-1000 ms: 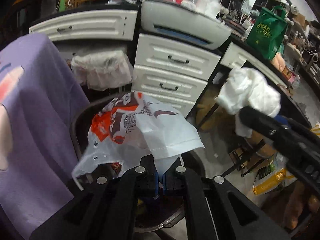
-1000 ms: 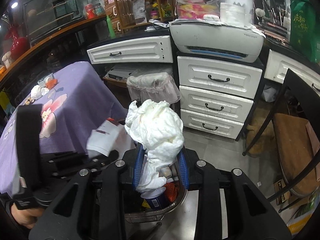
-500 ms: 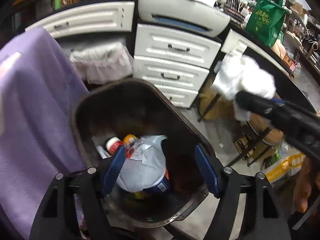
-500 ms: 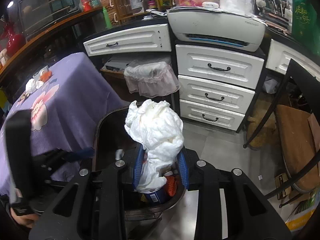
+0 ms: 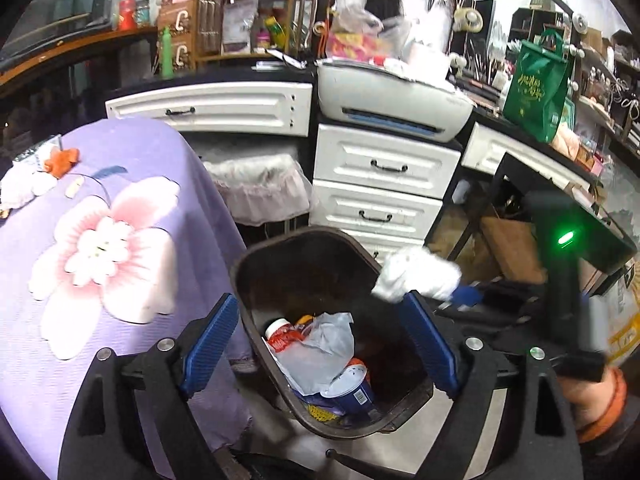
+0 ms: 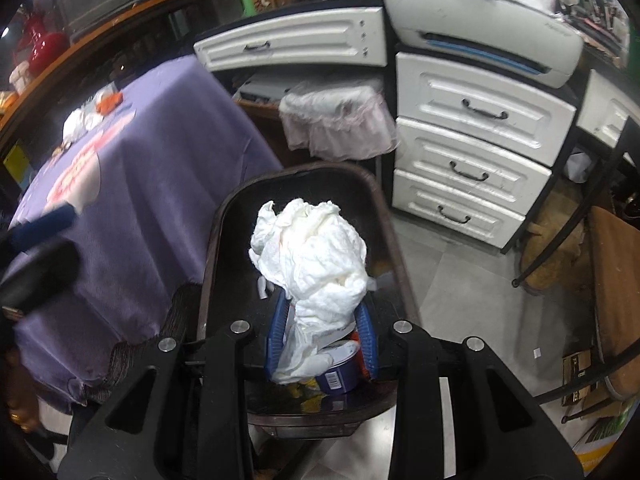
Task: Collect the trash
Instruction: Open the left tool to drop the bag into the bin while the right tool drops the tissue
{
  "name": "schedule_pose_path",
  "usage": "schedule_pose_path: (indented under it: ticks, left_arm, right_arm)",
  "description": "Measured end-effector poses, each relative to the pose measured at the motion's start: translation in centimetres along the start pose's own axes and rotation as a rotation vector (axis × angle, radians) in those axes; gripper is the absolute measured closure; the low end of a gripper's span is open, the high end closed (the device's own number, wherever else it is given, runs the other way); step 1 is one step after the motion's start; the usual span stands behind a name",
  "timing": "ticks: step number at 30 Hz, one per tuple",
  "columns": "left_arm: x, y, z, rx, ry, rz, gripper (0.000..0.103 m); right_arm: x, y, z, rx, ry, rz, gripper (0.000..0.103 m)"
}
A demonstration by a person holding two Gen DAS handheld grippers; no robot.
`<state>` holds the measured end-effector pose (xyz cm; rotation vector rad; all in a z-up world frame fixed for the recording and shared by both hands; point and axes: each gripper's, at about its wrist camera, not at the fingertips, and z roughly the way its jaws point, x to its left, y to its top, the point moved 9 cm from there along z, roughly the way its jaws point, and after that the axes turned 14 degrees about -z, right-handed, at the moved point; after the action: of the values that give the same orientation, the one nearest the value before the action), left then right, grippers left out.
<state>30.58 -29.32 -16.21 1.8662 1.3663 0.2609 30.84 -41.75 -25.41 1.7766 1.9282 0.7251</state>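
Since a second ago the printed plastic bag (image 5: 320,350) has left the left gripper (image 5: 318,346), whose jaws now stand wide apart over the dark trash bin (image 5: 256,264). The bag lies inside the bin, beside a red-labelled bottle (image 5: 280,332) at its 10 o'clock and a blue cup (image 5: 352,390) at its 5 o'clock. The right gripper (image 6: 322,340) has come over the bin's near edge, its jaws clamped on the lower end of a crumpled white tissue wad (image 6: 316,252), which bulges above them over the bin's opening. A desk with a purple floral cloth (image 5: 120,240) stands at the bin's 9 o'clock.
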Motion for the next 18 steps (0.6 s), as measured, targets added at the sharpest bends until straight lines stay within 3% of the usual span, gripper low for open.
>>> schedule_pose_path:
  ticks: [15, 18]
  left_arm:
    - [3.7, 1.6, -3.6, -0.058, 0.047, -0.064, 0.015]
    - [4.2, 1.5, -3.7, -0.056, 0.053, -0.069, 0.015]
  right_arm:
    - [1.9, -2.7, 6.4, 0.14, 0.037, -0.035, 0.068]
    - [1.6, -3.2, 7.2, 0.158, 0.036, -0.017, 0.051]
